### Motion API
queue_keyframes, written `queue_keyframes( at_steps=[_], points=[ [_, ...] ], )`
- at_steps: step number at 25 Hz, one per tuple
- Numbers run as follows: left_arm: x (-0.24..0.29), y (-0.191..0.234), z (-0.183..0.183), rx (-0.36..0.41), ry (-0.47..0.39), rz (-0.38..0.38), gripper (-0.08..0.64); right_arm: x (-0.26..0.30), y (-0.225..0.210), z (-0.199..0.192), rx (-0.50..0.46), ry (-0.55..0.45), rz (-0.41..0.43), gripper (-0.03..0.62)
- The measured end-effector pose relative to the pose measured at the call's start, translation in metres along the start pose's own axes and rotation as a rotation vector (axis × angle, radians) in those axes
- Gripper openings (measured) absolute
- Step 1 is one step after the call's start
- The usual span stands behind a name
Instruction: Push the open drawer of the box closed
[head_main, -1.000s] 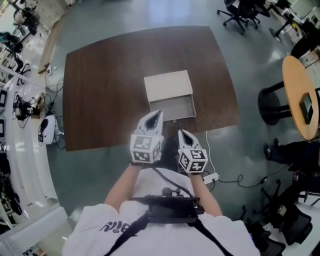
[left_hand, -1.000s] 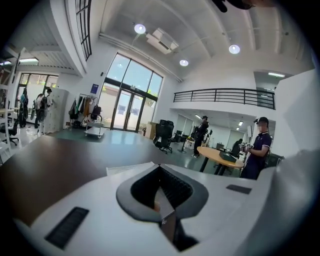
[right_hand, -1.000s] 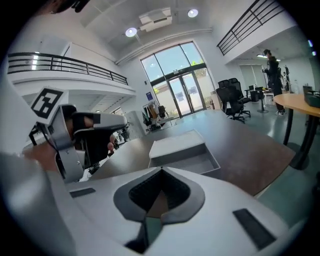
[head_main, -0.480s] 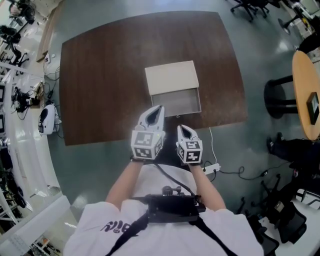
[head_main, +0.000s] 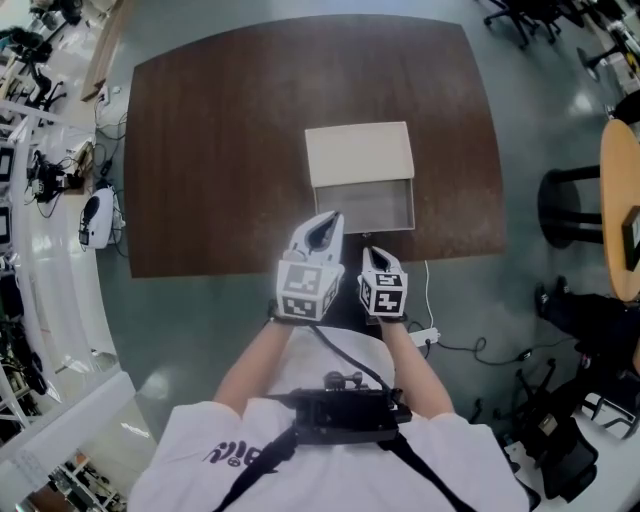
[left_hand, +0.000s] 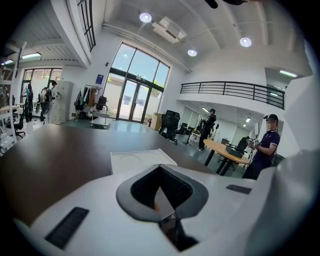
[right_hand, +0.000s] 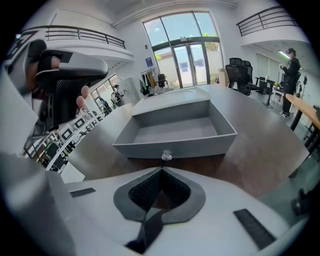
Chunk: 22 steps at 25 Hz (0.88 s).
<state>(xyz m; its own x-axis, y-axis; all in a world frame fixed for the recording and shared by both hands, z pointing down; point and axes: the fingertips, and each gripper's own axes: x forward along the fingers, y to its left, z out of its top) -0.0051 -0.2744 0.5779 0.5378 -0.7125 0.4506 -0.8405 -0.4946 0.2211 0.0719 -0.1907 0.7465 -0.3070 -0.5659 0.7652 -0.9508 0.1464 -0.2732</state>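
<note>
Right gripper, jaws together as a blunt pusher, faces knob of open drawer; left gripper, jaws likewise together, hovers alongside.

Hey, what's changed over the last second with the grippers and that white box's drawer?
The right gripper moved forward towards the front of the open pale grey drawer, drawing level with the left gripper. Nothing was grasped or released; both grippers stay shut and empty. The drawer is still as far out of the white rectangular box as before.
</note>
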Motion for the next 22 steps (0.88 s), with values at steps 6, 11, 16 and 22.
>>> queue_keyframes(
  at_steps=[6,11,16,22],
  points=[
    [0.006,0.005,0.006,-0.012,-0.009,0.015,0.012,0.011,-0.005,0.001,-0.011,0.033,-0.001,-0.006],
    [0.009,0.007,0.005,-0.036,-0.003,0.032,0.012,0.014,-0.010,0.005,-0.026,0.051,-0.014,0.052],
    [0.011,0.014,0.003,-0.059,0.003,0.046,0.012,0.022,-0.011,0.006,-0.019,0.089,-0.012,0.072],
    [0.013,0.023,0.005,-0.083,0.001,0.069,0.012,0.027,-0.011,0.015,-0.034,0.112,-0.037,0.072]
  ],
)
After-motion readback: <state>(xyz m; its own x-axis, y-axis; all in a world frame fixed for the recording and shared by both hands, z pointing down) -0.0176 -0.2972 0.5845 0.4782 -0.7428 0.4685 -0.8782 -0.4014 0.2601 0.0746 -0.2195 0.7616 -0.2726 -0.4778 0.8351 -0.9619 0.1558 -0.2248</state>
